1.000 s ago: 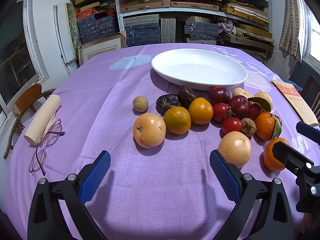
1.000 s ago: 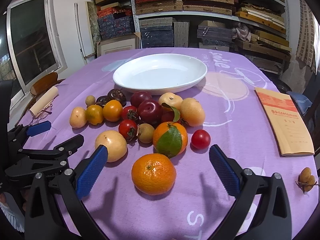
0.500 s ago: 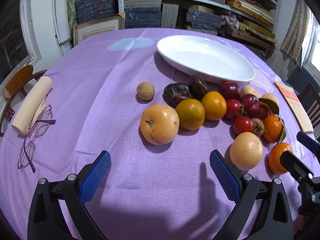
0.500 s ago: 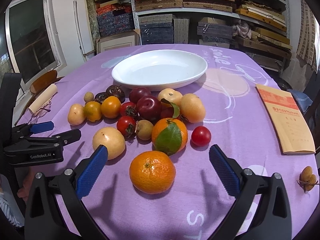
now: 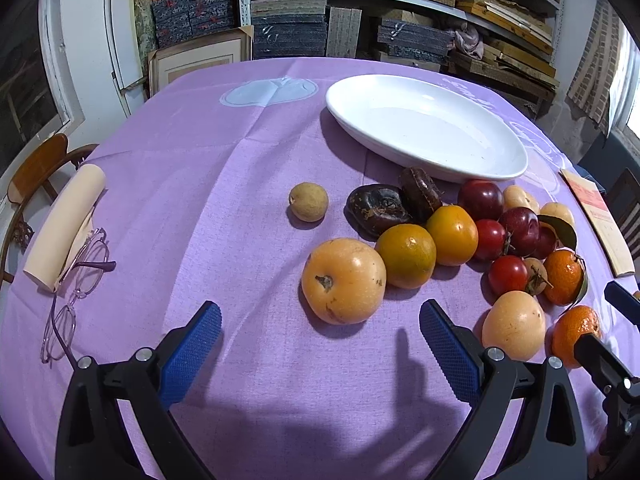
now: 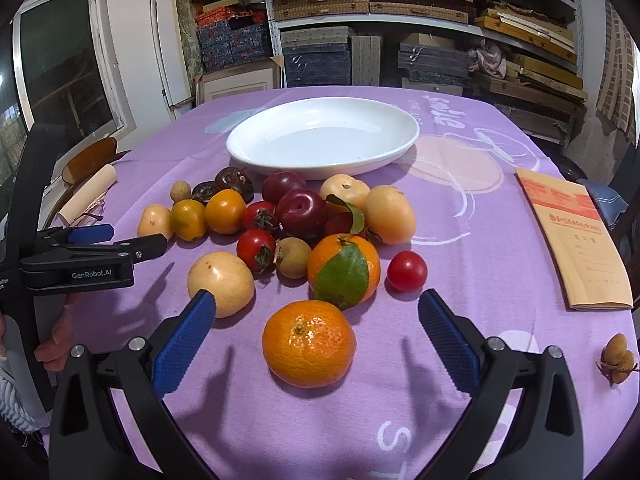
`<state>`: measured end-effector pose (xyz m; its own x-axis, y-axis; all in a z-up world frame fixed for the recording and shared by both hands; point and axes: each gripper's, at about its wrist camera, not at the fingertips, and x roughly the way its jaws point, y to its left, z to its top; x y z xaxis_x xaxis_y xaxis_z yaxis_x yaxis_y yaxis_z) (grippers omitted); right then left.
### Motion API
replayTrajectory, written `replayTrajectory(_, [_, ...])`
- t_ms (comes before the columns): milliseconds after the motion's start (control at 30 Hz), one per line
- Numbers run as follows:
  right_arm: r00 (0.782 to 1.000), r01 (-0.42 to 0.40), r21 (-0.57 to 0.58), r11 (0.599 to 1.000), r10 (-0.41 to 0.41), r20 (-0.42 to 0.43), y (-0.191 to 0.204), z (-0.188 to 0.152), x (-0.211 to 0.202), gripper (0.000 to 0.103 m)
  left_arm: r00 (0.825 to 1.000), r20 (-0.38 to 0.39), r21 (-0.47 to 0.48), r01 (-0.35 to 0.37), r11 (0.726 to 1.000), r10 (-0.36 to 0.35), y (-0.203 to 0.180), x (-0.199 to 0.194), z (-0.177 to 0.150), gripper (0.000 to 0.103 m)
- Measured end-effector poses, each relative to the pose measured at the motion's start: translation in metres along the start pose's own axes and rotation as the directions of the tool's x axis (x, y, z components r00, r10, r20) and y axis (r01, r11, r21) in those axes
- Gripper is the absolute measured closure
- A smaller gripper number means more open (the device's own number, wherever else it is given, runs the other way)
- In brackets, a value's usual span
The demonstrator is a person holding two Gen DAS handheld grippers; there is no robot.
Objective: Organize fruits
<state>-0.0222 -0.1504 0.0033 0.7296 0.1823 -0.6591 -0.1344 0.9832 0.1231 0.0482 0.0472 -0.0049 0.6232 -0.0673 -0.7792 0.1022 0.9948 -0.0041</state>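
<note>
A pile of fruit lies on the purple tablecloth in front of an empty white plate. My left gripper is open and empty, just short of a large yellow-orange fruit. My right gripper is open and empty, its fingers on either side of a mandarin without touching it. Behind the mandarin sit a leafy orange, a cherry tomato and a pale round fruit. The left gripper also shows in the right wrist view.
A rolled paper and glasses lie at the table's left edge. An orange booklet lies at the right, with small brown fruits near the right edge. Stacked shelves stand behind the table.
My left gripper has moved forward toward the large yellow-orange fruit. My right gripper has closed in on the mandarin, which now sits between its fingers. Both stay open.
</note>
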Motion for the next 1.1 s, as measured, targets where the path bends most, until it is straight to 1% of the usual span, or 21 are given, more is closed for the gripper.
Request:
replayTrajectory(167, [1.0,-0.001,0.002,1.0,0.001,0.0,0.0,0.0,0.001,0.004,1.0,0.027,-0.002,-0.01,1.0,0.011,-0.005,-0.006,0.0,0.003])
replayTrajectory(267, [1.0,0.0,0.002,1.0,0.0,0.0,0.0,0.0,0.001,0.004,1.0,0.029,-0.015,0.001,1.0,0.0,-0.009,-0.009,0.0,0.003])
replayTrajectory(633, [1.0,0.0,0.005,1.0,0.0,0.001,0.0,0.0,0.001,0.004,1.0,0.029,-0.013,-0.006,1.0,0.006,-0.008,-0.008,0.001,0.003])
replayTrajectory(933, [1.0,-0.001,0.003,1.0,0.001,-0.001,0.0,0.0,0.001,0.004,0.999,0.037,-0.009,-0.034,0.999,0.035,-0.011,-0.006,0.001,0.003])
replayTrajectory(1100, [1.0,0.0,0.004,1.0,0.0,-0.002,0.0,0.0,0.001,0.004,0.999,0.038,-0.01,-0.034,0.999,0.034,-0.01,-0.006,0.001,0.003])
